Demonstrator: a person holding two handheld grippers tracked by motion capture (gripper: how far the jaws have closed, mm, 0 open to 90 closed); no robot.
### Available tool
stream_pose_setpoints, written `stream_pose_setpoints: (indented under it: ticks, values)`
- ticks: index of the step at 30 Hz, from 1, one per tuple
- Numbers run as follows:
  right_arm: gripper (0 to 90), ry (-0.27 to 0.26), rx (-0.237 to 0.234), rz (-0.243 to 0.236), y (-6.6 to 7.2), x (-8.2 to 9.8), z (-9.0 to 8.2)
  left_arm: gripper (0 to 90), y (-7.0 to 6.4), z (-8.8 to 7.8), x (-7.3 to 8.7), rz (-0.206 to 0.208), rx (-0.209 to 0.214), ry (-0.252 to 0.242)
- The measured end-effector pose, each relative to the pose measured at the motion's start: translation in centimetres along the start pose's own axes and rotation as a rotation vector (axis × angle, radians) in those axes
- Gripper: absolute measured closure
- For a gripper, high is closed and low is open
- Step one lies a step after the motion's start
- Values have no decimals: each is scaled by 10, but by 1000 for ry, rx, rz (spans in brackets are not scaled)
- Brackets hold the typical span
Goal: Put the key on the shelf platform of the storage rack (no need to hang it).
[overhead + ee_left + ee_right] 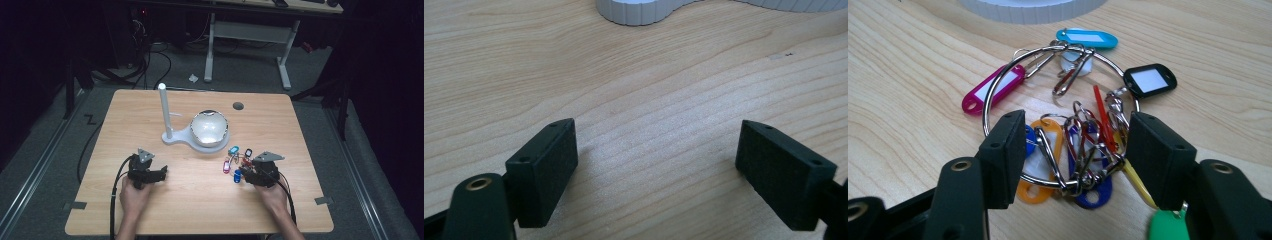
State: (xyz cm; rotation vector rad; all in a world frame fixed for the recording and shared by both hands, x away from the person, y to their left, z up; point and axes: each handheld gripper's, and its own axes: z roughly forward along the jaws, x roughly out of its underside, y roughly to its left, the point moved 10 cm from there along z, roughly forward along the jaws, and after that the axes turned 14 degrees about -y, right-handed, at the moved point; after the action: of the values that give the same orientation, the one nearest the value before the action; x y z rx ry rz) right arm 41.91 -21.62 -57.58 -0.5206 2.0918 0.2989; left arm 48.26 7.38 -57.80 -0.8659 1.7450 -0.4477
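A large metal key ring (1113, 64) lies flat on the wooden table (908, 75), strung with clips and plastic tags: magenta (990, 90), cyan (1087, 37), black (1149, 80), orange (1040, 165), blue (1093, 195), green (1168, 227). My right gripper (1075, 125) is open, and its jaws straddle the near bunch of clips and tags; I cannot tell whether a pad touches them. From above, the right gripper (243, 172) sits just below the key ring (239, 159). The left gripper (656, 135) stands open over bare wood, at the front left of the table (159, 172).
A white stand (172, 137) with an upright post (164, 110) and a shiny domed bowl (210, 127) sits mid-table, behind both grippers; its ribbed base edge (639, 10) lies ahead of the left jaws. A round cable hole (238, 106) is at the back. Cables trail off the front edge.
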Motion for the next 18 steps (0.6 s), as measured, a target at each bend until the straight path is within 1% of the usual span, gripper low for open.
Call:
stream_pose_setpoints:
  ticks: [4, 5, 6, 7, 8, 9, 11, 12, 13, 14, 15, 18]
  values:
    - [465, 34, 0, -33, 3, 4, 6, 174, 0, 0, 0, 1, 0, 0]
    - [498, 28, -16, -24, 4, 4, 9, 174, 0, 0, 0, 2, 1, 0]
    - [529, 26, -21, -21, 3, 3, 9, 174, 0, 0, 0, 2, 1, 0]
    - [582, 34, -18, -22, 2, 4, 10, 174, 0, 0, 0, 1, 0, 0]
    - [598, 47, -17, -37, 1, 6, 12, 174, 0, 0, 0, 0, 0, 0]
    - [598, 47, -17, -37, 1, 6, 12, 174, 0, 0, 0, 0, 0, 0]
    - [608, 48, -37, -14, 2, 5, 13, 174, 0, 0, 0, 2, 1, 0]
    - [631, 56, -40, -22, 1, 5, 14, 174, 0, 0, 0, 1, 0, 0]
    - [631, 56, -40, -22, 1, 5, 14, 174, 0, 0, 0, 1, 0, 0]
    - [647, 61, -40, -32, 1, 4, 14, 174, 0, 0, 0, 0, 0, 0]
    - [649, 63, -47, -29, 0, 4, 14, 174, 0, 0, 0, 2, 1, 0]
    - [652, 62, -49, -32, 0, 4, 14, 174, 0, 0, 0, 1, 1, 0]
